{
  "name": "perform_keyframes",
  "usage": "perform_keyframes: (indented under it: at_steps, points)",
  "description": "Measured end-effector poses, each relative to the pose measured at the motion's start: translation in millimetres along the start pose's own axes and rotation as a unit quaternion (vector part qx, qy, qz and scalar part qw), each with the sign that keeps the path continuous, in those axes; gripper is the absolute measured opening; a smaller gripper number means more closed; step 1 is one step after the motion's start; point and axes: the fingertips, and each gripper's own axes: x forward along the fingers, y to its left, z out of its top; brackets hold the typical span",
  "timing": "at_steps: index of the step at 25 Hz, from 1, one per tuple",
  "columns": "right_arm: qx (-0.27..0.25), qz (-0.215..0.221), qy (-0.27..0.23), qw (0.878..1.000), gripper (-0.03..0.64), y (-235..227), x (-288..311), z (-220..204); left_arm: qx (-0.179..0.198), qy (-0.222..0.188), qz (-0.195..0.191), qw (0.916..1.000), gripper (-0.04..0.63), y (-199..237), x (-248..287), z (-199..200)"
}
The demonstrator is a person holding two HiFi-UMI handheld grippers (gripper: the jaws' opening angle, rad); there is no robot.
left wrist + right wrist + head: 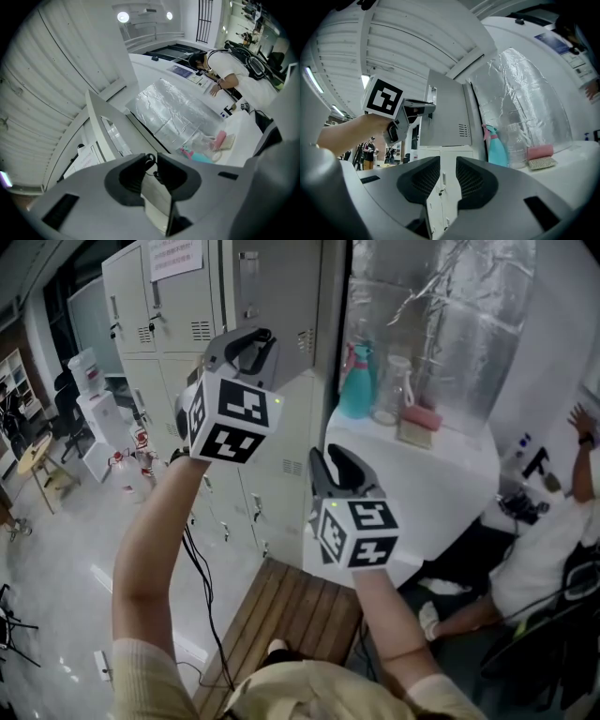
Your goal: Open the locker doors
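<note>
**Top locker door in left claw**

Your left claw (251,345) is closed on the edge of the locker door (272,296). The door is a flat grey metal panel with one vent grille, at the right end of the top row. Your right claw (342,465) stands wide, with nothing between its textured pads. The white tabletop (441,474) carries one teal spray bottle (357,385), one clear bottle (392,390) and one pink sponge (422,418).
</note>
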Motion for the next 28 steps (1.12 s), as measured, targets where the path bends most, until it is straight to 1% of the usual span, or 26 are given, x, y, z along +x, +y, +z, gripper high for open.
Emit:
perform_keyframes:
  at_steps: [4,6,7,8,13,17,20,24,28]
  points:
    - [0.004,-0.001,-0.002,1.000,0.091,-6.1,-9.1,-0.6,-0.005,-0.002,0.000,1.0000,0.077,-8.2,-2.2,7.6]
    - [0.007,-0.001,-0.002,1.000,0.091,-10.2,-13.4,-1.8,-0.014,-0.005,-0.005,0.9999,0.075,-15.0,-3.3,12.8]
    - [0.008,-0.001,-0.002,1.000,0.091,-12.2,-15.3,-2.7,-0.021,-0.007,-0.008,0.9997,0.044,-19.1,-3.9,15.4]
    - [0.010,0.000,-0.002,1.000,0.091,-14.1,-17.1,-3.9,-0.025,-0.009,-0.012,0.9996,0.038,-23.6,-4.6,17.9]
    - [0.018,0.009,0.002,1.000,0.091,-17.1,-26.1,-9.3,-0.028,-0.015,-0.030,0.9990,0.037,-43.5,-12.9,29.6]
    - [0.022,0.021,0.004,1.000,0.091,-14.1,-30.7,-12.3,-0.051,-0.022,-0.046,0.9974,0.037,-53.7,-25.2,33.3]
    - [0.026,0.032,0.003,0.999,0.091,-8.6,-32.5,-12.6,-0.064,-0.024,-0.048,0.9965,0.037,-53.1,-38.5,33.8]
    - [0.024,0.045,0.002,0.999,0.091,2.9,-30.5,-12.2,-0.067,-0.021,-0.039,0.9967,0.037,-43.5,-55.1,28.7]
    - [0.021,0.056,0.001,0.998,0.091,24.5,-21.0,-10.4,-0.073,-0.008,-0.029,0.9969,0.037,-23.3,-71.8,5.4]
